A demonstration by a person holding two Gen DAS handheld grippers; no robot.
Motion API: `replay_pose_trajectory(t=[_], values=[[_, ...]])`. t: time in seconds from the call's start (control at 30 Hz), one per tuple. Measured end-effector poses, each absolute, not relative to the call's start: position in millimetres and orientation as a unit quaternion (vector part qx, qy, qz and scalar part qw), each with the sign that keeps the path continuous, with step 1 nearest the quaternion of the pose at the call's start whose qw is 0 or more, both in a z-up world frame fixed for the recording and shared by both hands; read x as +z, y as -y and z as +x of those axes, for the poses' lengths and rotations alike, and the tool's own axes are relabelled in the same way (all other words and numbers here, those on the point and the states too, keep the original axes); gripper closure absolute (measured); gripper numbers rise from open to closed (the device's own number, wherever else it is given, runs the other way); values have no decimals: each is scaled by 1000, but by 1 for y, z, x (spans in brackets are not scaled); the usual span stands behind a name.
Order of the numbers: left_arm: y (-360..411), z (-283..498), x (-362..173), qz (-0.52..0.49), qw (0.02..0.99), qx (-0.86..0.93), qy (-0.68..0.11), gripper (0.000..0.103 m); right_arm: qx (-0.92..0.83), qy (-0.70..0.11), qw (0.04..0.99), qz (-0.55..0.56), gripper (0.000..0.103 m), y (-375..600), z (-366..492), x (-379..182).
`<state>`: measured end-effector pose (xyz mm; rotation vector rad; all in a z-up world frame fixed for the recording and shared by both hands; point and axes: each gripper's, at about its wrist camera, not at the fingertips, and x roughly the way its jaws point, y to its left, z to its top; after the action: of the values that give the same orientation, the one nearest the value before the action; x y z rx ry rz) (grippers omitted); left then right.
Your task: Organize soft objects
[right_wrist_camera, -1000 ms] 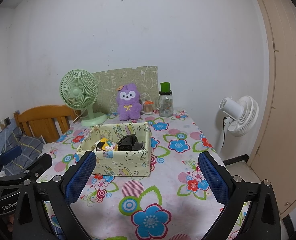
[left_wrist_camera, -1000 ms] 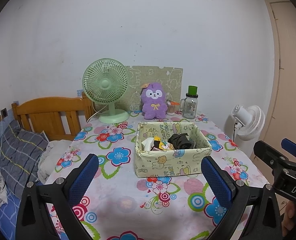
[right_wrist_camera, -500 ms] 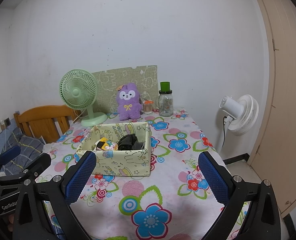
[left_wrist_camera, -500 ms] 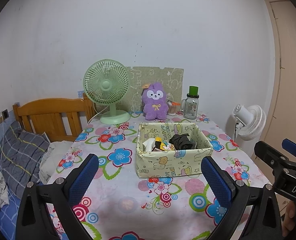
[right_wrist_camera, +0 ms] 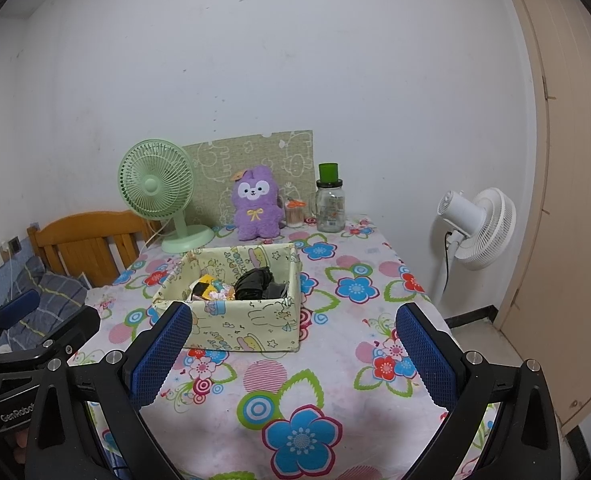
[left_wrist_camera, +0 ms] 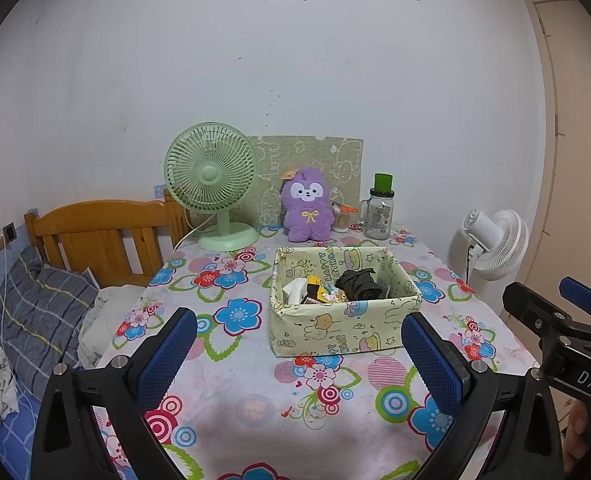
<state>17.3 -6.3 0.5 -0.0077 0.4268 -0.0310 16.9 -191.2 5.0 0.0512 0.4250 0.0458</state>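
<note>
A pale yellow fabric box (left_wrist_camera: 335, 330) (right_wrist_camera: 251, 330) stands mid-table on the flowered cloth. It holds soft items: a dark bundle (left_wrist_camera: 359, 284) (right_wrist_camera: 255, 282), a yellow piece and a white piece. A purple plush toy (left_wrist_camera: 306, 210) (right_wrist_camera: 255, 202) sits upright at the back by the wall. My left gripper (left_wrist_camera: 299, 354) is open and empty over the near table edge, well short of the box. My right gripper (right_wrist_camera: 293, 356) is open and empty, to the right of the left one and near the box's front.
A green desk fan (left_wrist_camera: 211, 192) stands back left and a glass jar with a green lid (left_wrist_camera: 379, 210) back right. A white floor fan (left_wrist_camera: 495, 240) stands right of the table. A wooden bed headboard (left_wrist_camera: 95, 232) and bedding lie to the left.
Both grippers have drifted very slightly; the box sits a touch further right in the left wrist view. Neither gripper's opening has changed.
</note>
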Motion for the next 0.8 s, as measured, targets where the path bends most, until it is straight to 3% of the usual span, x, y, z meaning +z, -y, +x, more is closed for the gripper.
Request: replay_pose_trajectory(t=[0.8], values=[[8, 15, 1, 2, 977, -19, -212, 0, 22, -213, 976, 30, 0, 193, 15, 3]])
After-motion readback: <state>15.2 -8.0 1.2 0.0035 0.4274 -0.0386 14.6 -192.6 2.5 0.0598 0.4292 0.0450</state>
